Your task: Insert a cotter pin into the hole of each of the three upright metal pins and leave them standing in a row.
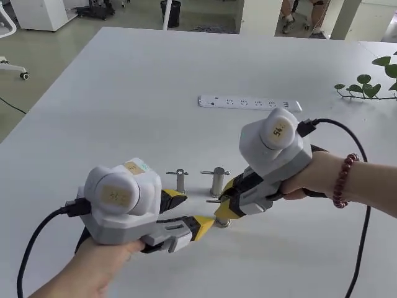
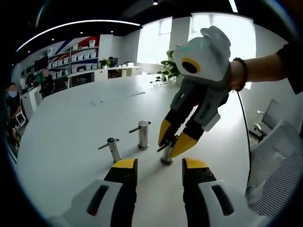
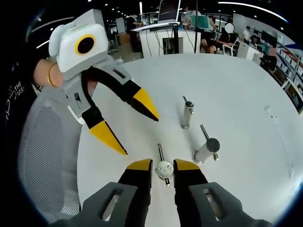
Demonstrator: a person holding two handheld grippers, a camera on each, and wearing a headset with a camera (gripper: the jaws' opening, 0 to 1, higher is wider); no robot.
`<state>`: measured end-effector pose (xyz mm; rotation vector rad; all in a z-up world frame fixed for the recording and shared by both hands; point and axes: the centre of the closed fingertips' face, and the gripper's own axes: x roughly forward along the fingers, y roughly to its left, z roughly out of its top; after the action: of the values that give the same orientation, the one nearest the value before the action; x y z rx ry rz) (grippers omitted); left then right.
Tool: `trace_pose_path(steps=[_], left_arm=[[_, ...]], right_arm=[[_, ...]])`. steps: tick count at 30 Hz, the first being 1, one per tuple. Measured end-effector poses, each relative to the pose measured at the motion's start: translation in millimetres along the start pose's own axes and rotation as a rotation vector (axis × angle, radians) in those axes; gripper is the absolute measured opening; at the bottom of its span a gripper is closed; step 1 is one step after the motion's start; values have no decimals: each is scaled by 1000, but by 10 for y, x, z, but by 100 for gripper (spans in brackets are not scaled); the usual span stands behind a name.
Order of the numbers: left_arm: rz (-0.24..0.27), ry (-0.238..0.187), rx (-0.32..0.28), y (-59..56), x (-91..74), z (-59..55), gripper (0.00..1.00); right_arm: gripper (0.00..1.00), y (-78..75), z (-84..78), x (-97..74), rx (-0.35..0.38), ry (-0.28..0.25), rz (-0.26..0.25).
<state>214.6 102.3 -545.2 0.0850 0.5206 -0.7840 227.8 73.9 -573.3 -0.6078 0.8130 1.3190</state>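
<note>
Judging by the layout, on the last of the three insertions. Done with, and upright side by side at 12 o'clock from the tools: first pin (image 1: 180,180) and second pin (image 1: 217,181), both crossed by cotters (image 1: 208,171). At 6 o'clock from the second, on the bench (image 1: 124,93), third pin (image 1: 221,218), apparently with the last cotter (image 1: 213,200) through its hole and poking out toward 9 o'clock.

Narrowed about that pin's top: right tool (image 1: 224,200). Cannot tell whether clamping the cotter or merely flanking it. Just off at 8 o'clock: left tool (image 1: 189,211), gaping wide, holding nothing.

Next, probably: seat the cotter fully, release without tipping the pin, then shift it to 3 o'clock of the second to form the row.
</note>
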Motion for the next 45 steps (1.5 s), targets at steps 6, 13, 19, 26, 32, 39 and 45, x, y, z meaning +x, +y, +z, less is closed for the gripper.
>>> trace_pose_path(steps=[6,13,19,26,32,39,45], left_arm=[[18,-13,-4,40,-74,31,38],[41,-19,-19,86,-149,13,38],[73,-34,-7,111,-223,59,38],[95,-45,-11,154,-283,83,38],[107,-55,-9,187,-360,127,38],[116,-79,-21,217,-392,167,39],[126,-83,-11,234,-417,158,41]], right_arm=[[10,-8,-6,-3,-4,-3,1],[9,-2,-9,-6,-13,-6,1],[9,0,-15,-9,-49,7,-4],[8,-12,-29,-24,-72,23,-4],[8,-63,-79,-69,-74,32,-15],[8,-144,-120,-144,-59,31,-30],[8,-231,-162,-204,-35,28,-46]])
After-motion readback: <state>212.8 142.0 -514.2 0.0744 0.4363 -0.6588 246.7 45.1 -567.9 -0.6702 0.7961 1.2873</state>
